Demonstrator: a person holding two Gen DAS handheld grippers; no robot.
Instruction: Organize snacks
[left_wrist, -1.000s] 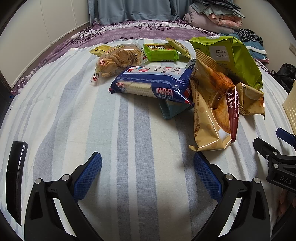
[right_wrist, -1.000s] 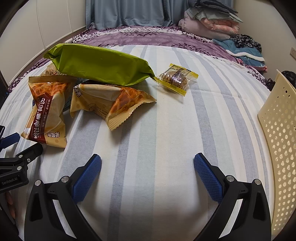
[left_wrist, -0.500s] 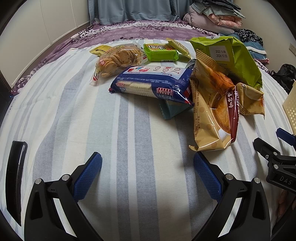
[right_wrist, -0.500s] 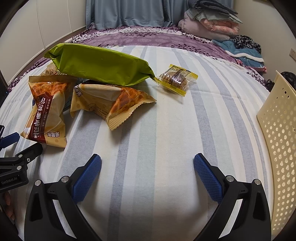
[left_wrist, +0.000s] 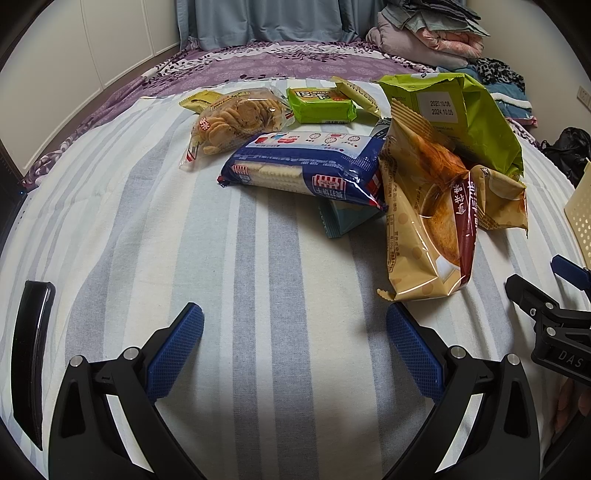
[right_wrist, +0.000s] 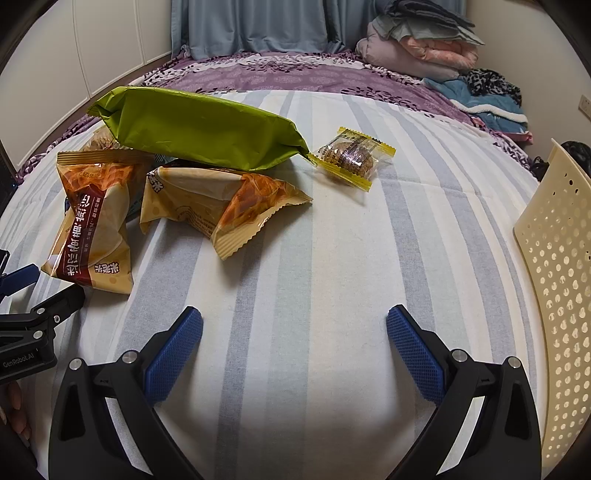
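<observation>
Snack packs lie in a heap on a striped bed cover. In the left wrist view: a blue cracker pack (left_wrist: 306, 170), a clear bag of round biscuits (left_wrist: 236, 118), a green box-like pack (left_wrist: 319, 105), a large green bag (left_wrist: 458, 114) and a tan bread pack (left_wrist: 428, 221). My left gripper (left_wrist: 293, 345) is open and empty, short of the heap. In the right wrist view: the green bag (right_wrist: 199, 129), two tan packs (right_wrist: 96, 229) (right_wrist: 225, 206) and a small yellow-edged cake (right_wrist: 351, 157). My right gripper (right_wrist: 294, 345) is open and empty over bare cover.
A cream perforated basket (right_wrist: 557, 258) stands at the right edge; it also shows in the left wrist view (left_wrist: 581, 210). A dark phone-like object (left_wrist: 31, 354) lies at the left. Folded clothes (right_wrist: 424, 40) are piled at the far end.
The right wrist view has shifted slightly, so the basket sits a bit further in. The left gripper and the snacks have not moved.
</observation>
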